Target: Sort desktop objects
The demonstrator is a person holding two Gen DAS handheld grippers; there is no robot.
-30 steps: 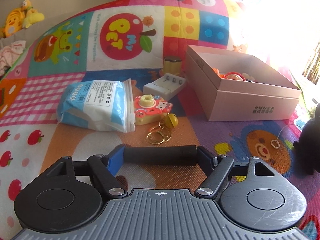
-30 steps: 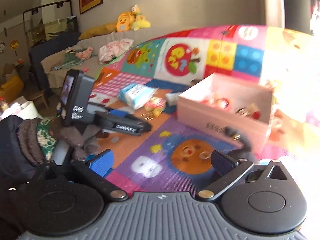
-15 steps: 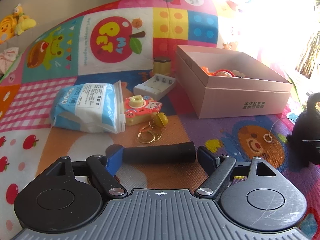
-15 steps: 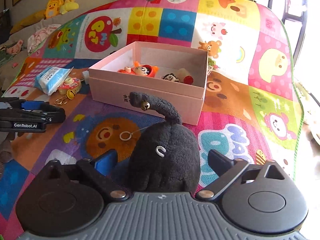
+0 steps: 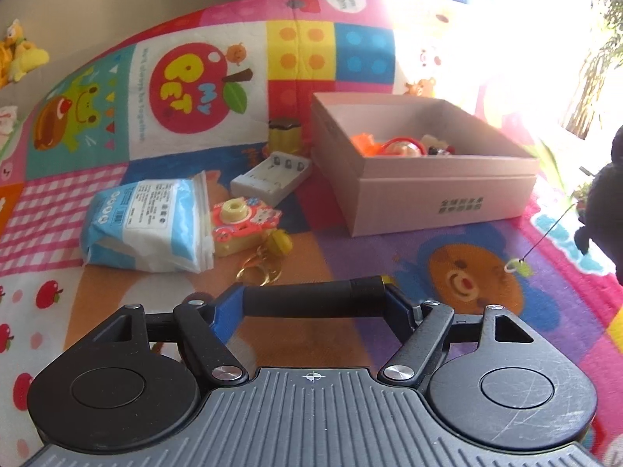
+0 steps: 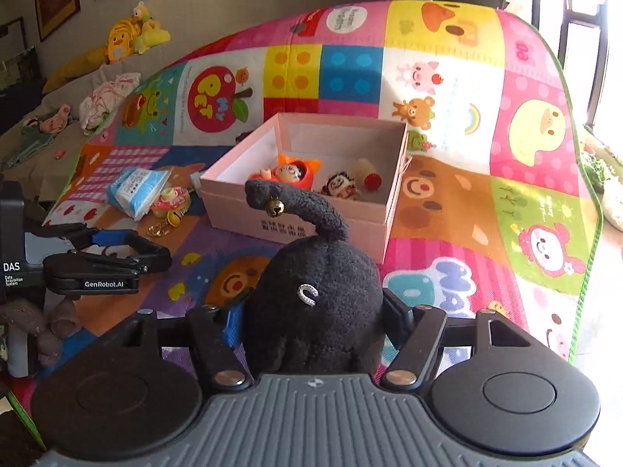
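Observation:
My left gripper (image 5: pixel 313 297) has its jaws closing on a black cylinder (image 5: pixel 296 303). The cylinder lies crosswise between the pads, with both ends touching them, low over the colourful play mat (image 5: pixel 447 311). My right gripper (image 6: pixel 313 315) has its jaws closing on a black plush toy (image 6: pixel 319 272), and the pads press into its sides. The toy's curled tail with a small bell points toward the pink box (image 6: pixel 249 214). The same plush (image 5: pixel 607 202) shows at the right edge of the left wrist view. The box (image 5: pixel 447 194) is open and holds small figures.
Left of the box lie a blue tissue pack (image 5: pixel 148 225), a pink toy camera (image 5: pixel 241 225), gold key rings with a yellow bell (image 5: pixel 268 260), a white battery charger (image 5: pixel 272 175) and a small yellow jar (image 5: pixel 284 132). A ring on a string (image 5: pixel 514 264) hangs from the plush.
The left jaws widened around the black cylinder, then closed on its ends. The right gripper swung right to the black plush toy, and its wide jaws closed in on it.

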